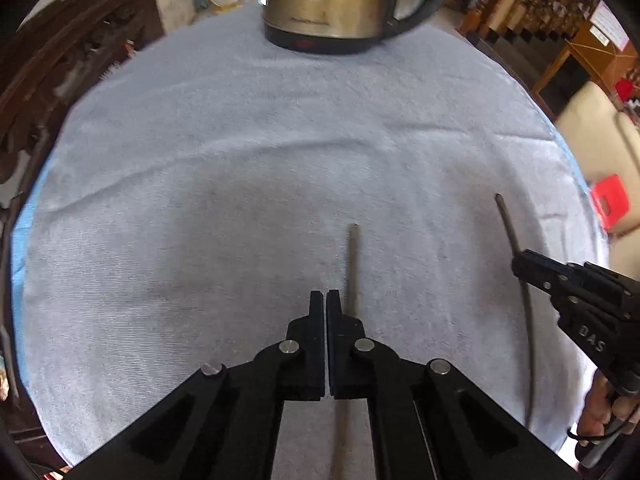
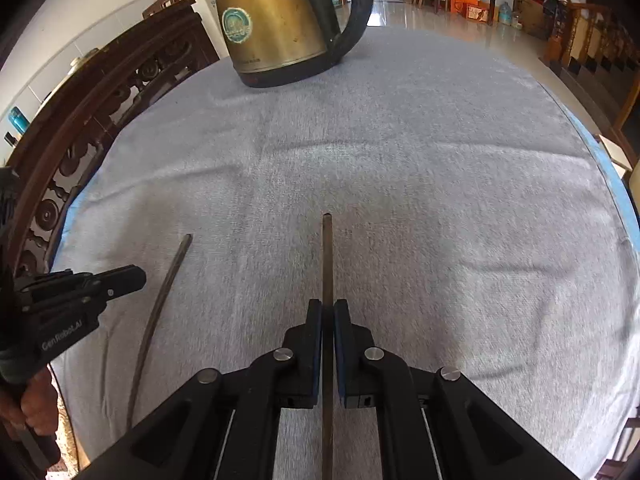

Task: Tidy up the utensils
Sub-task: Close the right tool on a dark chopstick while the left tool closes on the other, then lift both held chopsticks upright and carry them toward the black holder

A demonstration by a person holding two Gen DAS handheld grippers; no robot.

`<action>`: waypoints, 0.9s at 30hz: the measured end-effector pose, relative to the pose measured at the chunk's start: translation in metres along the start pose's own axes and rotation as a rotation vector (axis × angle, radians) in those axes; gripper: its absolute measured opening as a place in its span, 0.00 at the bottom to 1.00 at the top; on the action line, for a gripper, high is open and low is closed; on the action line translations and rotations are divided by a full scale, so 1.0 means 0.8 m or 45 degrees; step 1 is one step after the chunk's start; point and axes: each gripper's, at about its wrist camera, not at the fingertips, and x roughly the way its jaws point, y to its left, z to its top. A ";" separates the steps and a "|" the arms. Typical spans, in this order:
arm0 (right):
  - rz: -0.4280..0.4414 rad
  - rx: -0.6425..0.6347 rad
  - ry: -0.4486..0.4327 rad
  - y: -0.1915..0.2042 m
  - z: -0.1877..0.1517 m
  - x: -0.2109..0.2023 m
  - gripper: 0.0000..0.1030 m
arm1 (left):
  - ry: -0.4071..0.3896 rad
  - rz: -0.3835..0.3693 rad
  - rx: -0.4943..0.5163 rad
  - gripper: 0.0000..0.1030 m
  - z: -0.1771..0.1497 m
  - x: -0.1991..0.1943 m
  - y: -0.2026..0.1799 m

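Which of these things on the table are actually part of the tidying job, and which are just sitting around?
Part of the job:
- chopstick between the right gripper's jaws
- second chopstick lying on the cloth beside the left gripper, whose jaws are shut and empty

Just sitting around:
- brass-coloured kettle at the far end
- grey cloth covering the table

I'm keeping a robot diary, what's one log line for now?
left gripper: shut, empty | right gripper: shut on thin dark metal chopstick | second chopstick: on grey cloth

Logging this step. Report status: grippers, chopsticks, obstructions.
Left gripper shut, empty, beside left chopstick lying on the cloth. Right gripper shut on right chopstick. Kettle far back, clear.
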 end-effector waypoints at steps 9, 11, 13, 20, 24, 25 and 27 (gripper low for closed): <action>0.019 0.067 0.055 -0.015 -0.005 0.004 0.06 | 0.127 -0.021 0.041 0.31 0.039 0.014 -0.003; 0.010 0.084 0.081 -0.019 -0.005 0.012 0.07 | 0.118 -0.029 0.042 0.36 0.048 0.012 -0.003; 0.022 0.098 0.082 -0.023 -0.006 0.015 0.07 | 0.135 -0.027 0.055 0.36 0.059 0.018 -0.005; 0.032 0.068 0.082 -0.024 -0.005 0.011 0.07 | 0.255 0.012 0.097 0.36 0.090 0.042 -0.006; 0.038 0.059 0.074 -0.022 -0.005 0.015 0.07 | 0.266 0.076 0.160 0.23 0.109 0.049 -0.014; 0.040 0.059 0.070 -0.022 -0.005 0.014 0.07 | 0.258 0.087 0.158 0.13 0.109 0.048 -0.013; 0.041 0.059 0.062 -0.021 -0.007 0.013 0.07 | 0.224 0.072 0.161 0.07 0.113 0.050 -0.016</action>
